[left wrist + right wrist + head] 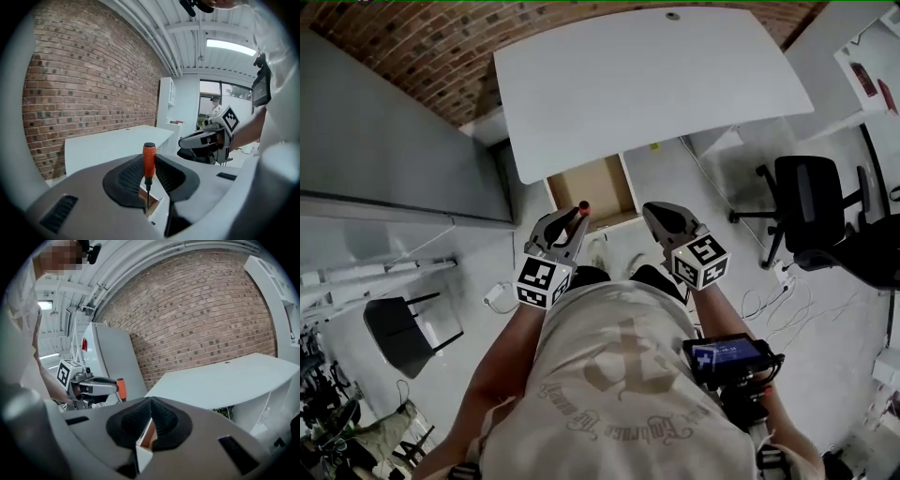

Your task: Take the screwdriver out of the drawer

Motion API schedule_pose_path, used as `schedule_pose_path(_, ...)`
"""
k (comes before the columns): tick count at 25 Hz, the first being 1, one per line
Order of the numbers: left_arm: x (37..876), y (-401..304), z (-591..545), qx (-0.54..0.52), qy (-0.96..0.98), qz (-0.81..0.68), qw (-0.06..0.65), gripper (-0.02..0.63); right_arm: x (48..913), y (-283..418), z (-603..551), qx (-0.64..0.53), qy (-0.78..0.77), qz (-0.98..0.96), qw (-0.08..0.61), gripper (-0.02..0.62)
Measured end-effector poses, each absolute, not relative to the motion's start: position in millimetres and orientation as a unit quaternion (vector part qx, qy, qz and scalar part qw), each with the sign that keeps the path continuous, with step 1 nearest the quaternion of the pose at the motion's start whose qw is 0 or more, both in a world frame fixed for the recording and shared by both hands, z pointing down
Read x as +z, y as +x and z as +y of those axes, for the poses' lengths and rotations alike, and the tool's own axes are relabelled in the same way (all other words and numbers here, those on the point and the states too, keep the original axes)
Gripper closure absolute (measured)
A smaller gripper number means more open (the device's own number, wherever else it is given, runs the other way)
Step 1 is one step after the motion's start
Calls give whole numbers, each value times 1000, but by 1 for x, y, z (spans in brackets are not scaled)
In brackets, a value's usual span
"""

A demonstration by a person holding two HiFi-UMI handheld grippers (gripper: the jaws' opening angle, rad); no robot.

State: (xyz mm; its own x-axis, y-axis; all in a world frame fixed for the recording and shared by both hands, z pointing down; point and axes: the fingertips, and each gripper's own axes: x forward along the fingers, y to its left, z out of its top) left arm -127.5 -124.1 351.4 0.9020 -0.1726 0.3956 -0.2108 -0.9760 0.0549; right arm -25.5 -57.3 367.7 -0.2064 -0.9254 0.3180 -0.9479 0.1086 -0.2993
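The screwdriver [149, 160] has an orange handle with a black cap and a thin dark shaft. It stands upright between the black pads of my left gripper [565, 228], which is shut on it. In the head view its handle [581, 209] sticks out over the front of the open wooden drawer [592, 190] under the white desk [647, 84]. My right gripper [662, 221] hovers beside it to the right, jaws closed together with nothing between them. In the right gripper view the pads [161, 420] meet at their tips, and the left gripper [101, 386] with the screwdriver [121, 389] shows at the left.
A grey cabinet [384, 141] stands left of the desk against the brick wall [422, 47]. Black office chairs [811, 211] are at the right and one [398, 333] at the lower left. Cables [769, 300] lie on the floor.
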Motion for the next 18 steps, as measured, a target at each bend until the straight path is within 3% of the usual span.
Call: schedule_pose_path(18,330,-146,-121,173,964,-196,41,522,362,-27,-41,207,573,-793,19,572)
